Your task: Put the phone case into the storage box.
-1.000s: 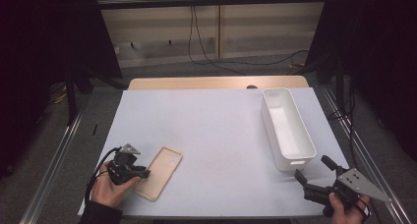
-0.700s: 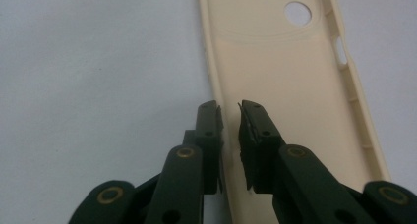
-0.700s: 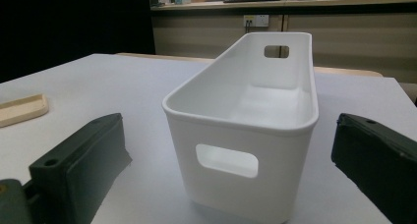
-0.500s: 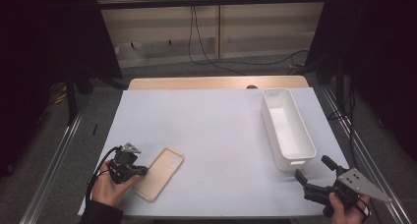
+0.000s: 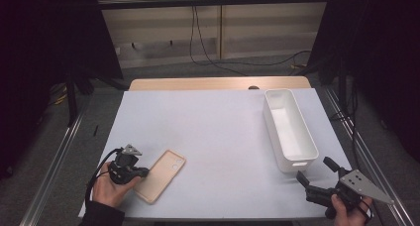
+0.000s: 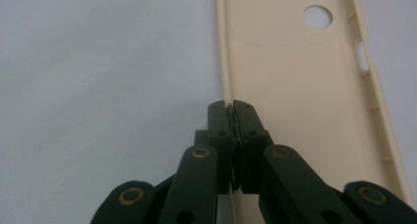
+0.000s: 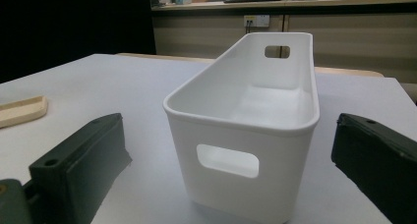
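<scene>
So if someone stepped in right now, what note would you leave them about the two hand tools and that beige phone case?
Left tool: jaws have just closed, pinching the side rim of the beige phone case, which lies flat on the white table, near-left.
Right tool: open, holding nothing, aimed at the near end of the empty white bin, far right.
Done: case gripped.
Left: lift it; probably carry it to the bin.

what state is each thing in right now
phone case: lying flat, open side up, near the table's left front corner, one side wall pinched
left tongs: just closed, shut on the case's wall
right tongs: open, empty, pointed at the bin
bin: upright, empty, on the table's right side
table: covered in white
</scene>
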